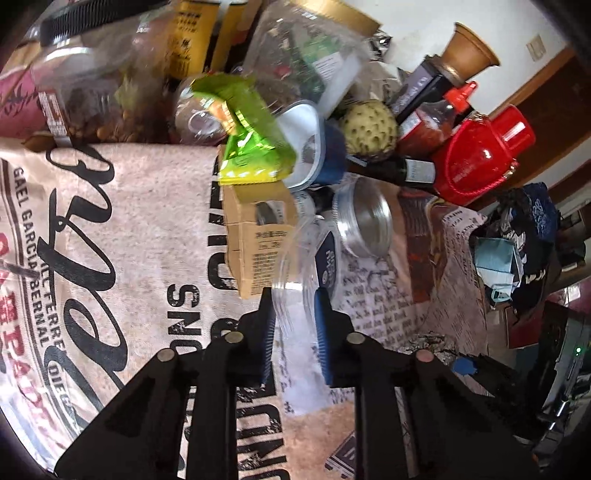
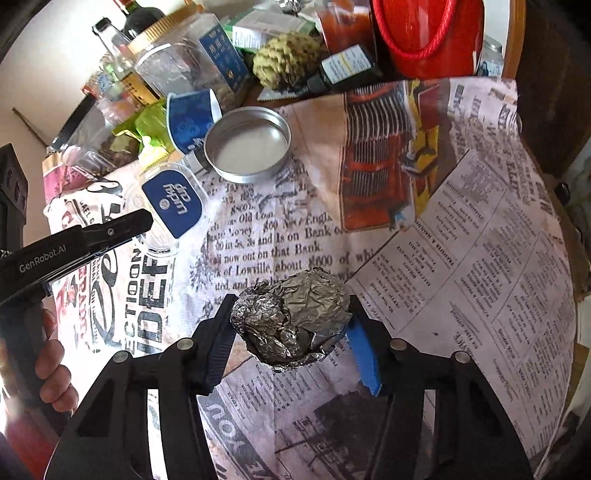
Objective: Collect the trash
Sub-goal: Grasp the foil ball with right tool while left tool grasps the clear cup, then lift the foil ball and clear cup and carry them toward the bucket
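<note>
A home dining table under a newsprint tablecloth, crowded with sauce bottles, jars and snack packets

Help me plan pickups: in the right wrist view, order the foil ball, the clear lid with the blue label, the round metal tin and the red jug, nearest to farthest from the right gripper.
1. Foil ball, between the fingers.
2. Blue-label lid, upper left.
3. Metal tin, beyond it.
4. Red jug, top edge.

Table w/ newspaper-print cloth covering it; wooden rim shows at far edge. White wall behind, brown wood trim running across it, pale switch plate above trim. Daylight, fairly bright. Dark heap of clothes/fabric just past table edge, light blue piece mixed in.
</note>
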`<state>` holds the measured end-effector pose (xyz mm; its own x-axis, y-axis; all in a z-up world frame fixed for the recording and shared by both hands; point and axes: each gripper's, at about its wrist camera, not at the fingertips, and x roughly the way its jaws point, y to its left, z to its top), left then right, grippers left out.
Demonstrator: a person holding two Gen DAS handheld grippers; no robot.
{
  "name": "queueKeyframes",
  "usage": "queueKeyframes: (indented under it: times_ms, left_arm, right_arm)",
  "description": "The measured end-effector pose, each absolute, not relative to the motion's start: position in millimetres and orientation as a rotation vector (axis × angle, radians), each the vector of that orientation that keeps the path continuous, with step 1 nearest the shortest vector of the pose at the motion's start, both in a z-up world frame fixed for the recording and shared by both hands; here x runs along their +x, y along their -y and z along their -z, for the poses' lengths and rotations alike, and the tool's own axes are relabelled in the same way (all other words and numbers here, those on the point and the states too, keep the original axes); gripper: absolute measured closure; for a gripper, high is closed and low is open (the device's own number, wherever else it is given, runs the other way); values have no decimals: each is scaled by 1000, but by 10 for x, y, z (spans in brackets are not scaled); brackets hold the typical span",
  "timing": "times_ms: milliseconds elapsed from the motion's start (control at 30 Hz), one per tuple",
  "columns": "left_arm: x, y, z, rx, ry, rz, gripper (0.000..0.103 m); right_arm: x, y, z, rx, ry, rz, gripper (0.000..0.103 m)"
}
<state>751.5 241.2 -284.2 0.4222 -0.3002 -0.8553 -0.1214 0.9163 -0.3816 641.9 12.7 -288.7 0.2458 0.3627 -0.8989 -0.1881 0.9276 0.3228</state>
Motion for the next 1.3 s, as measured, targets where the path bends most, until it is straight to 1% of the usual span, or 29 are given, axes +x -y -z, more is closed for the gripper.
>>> queueKeyframes:
  times_ms: [33, 300, 633, 967, 1300]
  left_arm:
    - [7507, -2382, 2812, -413, -1134, 122, 87]
    - [7416, -2113, 2522, -340, -1087, 125, 88]
    - [7111, -1617, 1773, -192, -945, 64, 88]
    - [6438, -1094, 1114, -191, -776, -78, 88]
    - [5651, -776, 718, -229, -673, -171, 89]
  right_arm:
    - [6406, -117, 2854, 156, -1260, -382, 50]
    - [6378, 86, 2559, 155, -1189, -373, 50]
    - [6218, 434, 1994, 127, -1042, -384, 50]
    - [5887, 881, 1425, 55, -876, -477, 50]
    - [5502, 1089, 1043, -1, -762, -579, 50]
